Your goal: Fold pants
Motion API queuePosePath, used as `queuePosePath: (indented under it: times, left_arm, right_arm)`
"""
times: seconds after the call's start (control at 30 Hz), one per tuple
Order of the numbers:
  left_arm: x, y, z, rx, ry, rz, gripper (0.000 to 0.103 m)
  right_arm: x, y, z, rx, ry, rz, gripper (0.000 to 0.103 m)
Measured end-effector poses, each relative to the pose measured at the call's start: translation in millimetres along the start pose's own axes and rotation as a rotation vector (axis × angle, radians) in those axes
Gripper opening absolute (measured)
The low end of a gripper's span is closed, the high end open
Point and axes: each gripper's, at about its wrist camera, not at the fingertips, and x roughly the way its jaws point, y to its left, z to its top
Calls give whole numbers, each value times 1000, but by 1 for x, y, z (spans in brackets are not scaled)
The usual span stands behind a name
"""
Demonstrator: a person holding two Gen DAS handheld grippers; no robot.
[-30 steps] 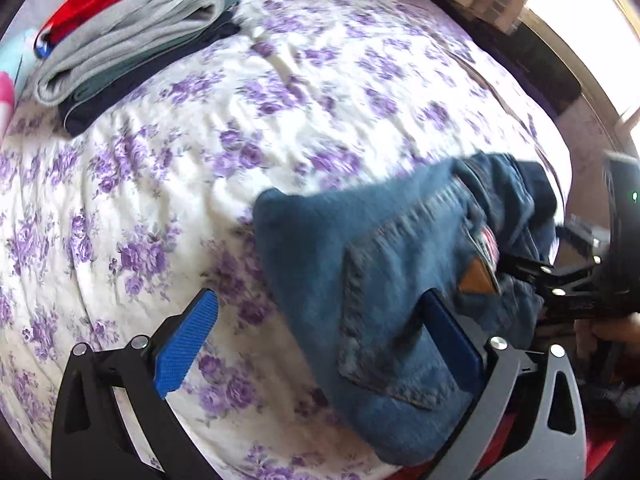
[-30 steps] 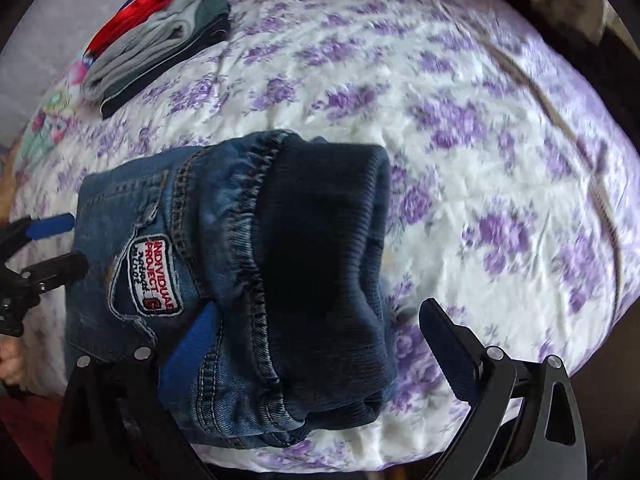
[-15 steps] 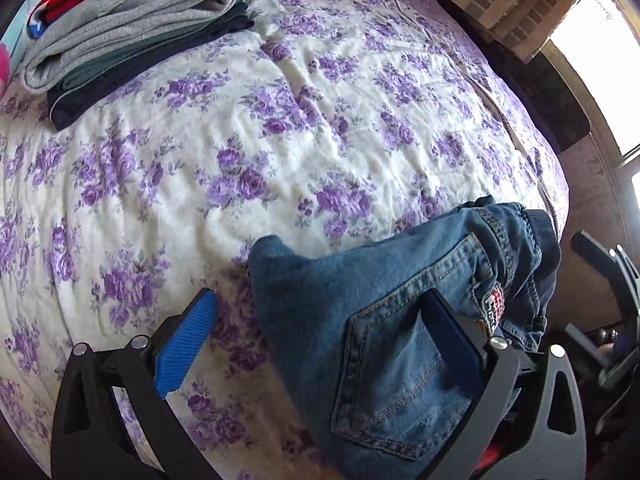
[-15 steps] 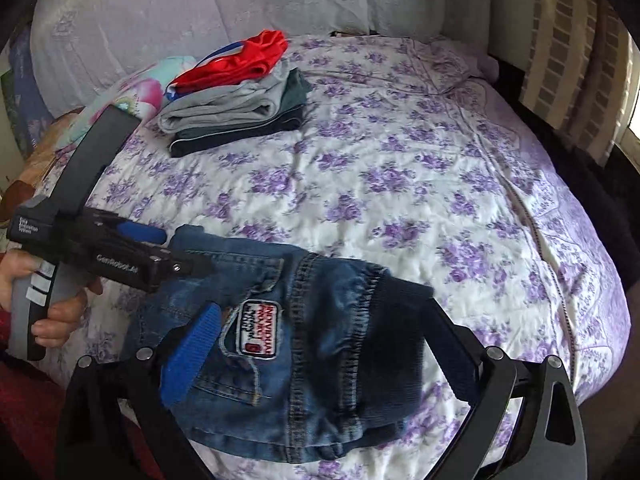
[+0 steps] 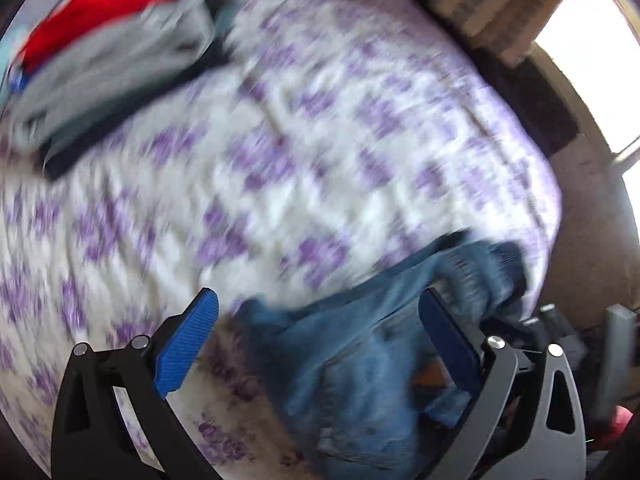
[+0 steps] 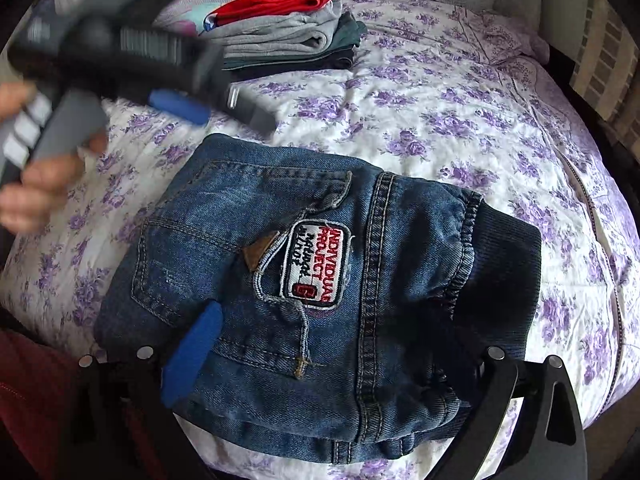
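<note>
Right tongs [image 6: 340, 354], spread wide and empty, frame the folded jeans [image 6: 320, 280] lying at the near edge of the floral-quilted bed [image 6: 460, 128]. White patch [image 6: 316, 266] reads "INDIVIDUAL PROJECT". Left tongs [image 5: 320, 344], likewise spread and empty, appear blurred above the jeans [image 5: 360, 344]. Stacked folded clothes [image 6: 288, 36] lie well beyond.
</note>
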Motion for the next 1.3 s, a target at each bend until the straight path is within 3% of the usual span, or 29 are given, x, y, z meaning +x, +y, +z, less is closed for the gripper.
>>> queuePosePath:
  times: [0.07,0.2,0.27,0.37,0.5,0.6,0.77,0.97,1.13,1.3]
  left_arm:
    - [-8,-23,18,48,-5,-65,98]
    - [19,-78,35,187,102,-147,98]
    - [44,-100,27,266,169,-138,98]
    - [82,-106,9,337,207,-31,99]
    - [127,-64,13,72,349,-229,99]
    - [124,-73,12,161,304,-206,99]
    - [107,-62,2,97,278,-233,99]
    - [47,-40,-14,112,155,-210,98]
    - [-5,13,-23,26,57,-253,98]
    - [8,42,-53,-113,133,-267,98]
  right_arm:
    - [-1,0,-2,8,-12,-4,100]
    - [-13,6,-9,39,-65,-56,99]
    - [-21,11,-15,50,-104,-92,99]
    - [-27,14,-29,65,-113,-108,99]
    - [-23,5,-40,133,-120,-88,100]
    - [-17,8,-45,113,-162,-111,100]
    - [-21,13,-53,91,-181,-110,100]
    - [-22,11,-51,77,-180,-87,100]
    - [-19,7,-44,62,-169,-51,100]
    - [-17,5,-42,53,-171,-37,100]
